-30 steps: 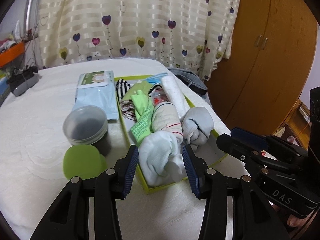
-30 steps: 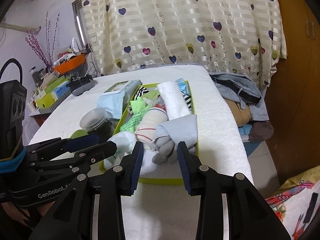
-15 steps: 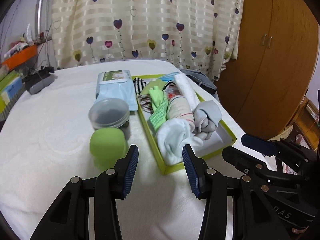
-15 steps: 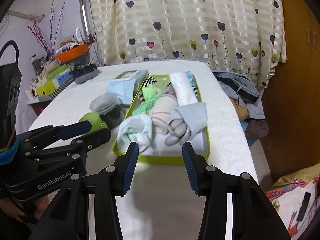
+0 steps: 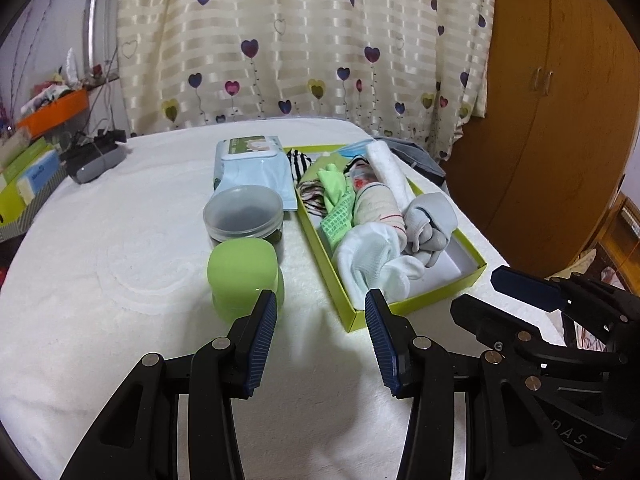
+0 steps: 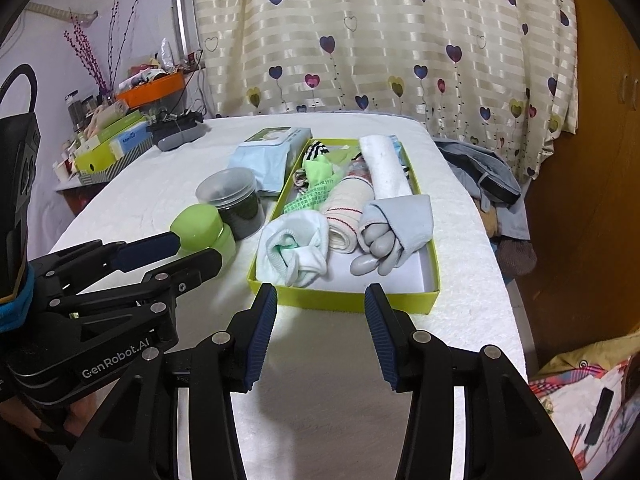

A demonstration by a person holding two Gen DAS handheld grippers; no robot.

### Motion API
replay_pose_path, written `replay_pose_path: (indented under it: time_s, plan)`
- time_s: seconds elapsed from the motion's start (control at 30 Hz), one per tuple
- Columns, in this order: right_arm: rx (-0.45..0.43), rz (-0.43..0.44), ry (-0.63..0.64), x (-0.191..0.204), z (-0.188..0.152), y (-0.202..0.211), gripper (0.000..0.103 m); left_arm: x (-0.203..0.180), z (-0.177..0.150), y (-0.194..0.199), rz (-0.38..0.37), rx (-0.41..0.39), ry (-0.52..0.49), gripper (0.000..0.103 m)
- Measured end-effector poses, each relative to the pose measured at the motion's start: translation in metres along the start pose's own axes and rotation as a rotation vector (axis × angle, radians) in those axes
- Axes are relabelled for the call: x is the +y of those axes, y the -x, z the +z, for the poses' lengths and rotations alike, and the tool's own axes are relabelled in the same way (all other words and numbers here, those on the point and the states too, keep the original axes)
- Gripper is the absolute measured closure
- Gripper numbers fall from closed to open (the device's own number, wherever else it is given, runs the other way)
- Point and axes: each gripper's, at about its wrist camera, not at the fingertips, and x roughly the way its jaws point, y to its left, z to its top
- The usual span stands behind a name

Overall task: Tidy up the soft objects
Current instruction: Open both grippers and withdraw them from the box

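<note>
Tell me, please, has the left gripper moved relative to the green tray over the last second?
Yes. The left gripper has pulled back from the green tray: a second ago its fingertips flanked the white sock in the tray; now they hang open, short of the near rim.

- The left gripper [image 5: 320,336] hangs above the white table [image 5: 120,280], jaws apart, holding nothing.
- A green box [image 5: 440,300] lies ahead, packed with rolled soft items: a white sock [image 5: 376,260], a grey sock [image 5: 430,220], a cream roll [image 5: 374,204].
- A green lid [image 5: 242,270] sits near the left finger, just in front of a clear jar [image 5: 244,212].
- The right gripper [image 5: 532,300] shows at the right edge, empty.
</note>
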Motion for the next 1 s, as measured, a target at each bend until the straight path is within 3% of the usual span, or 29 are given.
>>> replay_pose_path:
  time_s: [1.0]
  plan:
    - [0.026, -0.006, -0.005, -0.004, -0.003, -0.013, 0.056, -0.001, -0.001, -0.005, 0.029, 0.006, -0.022, 0.058]
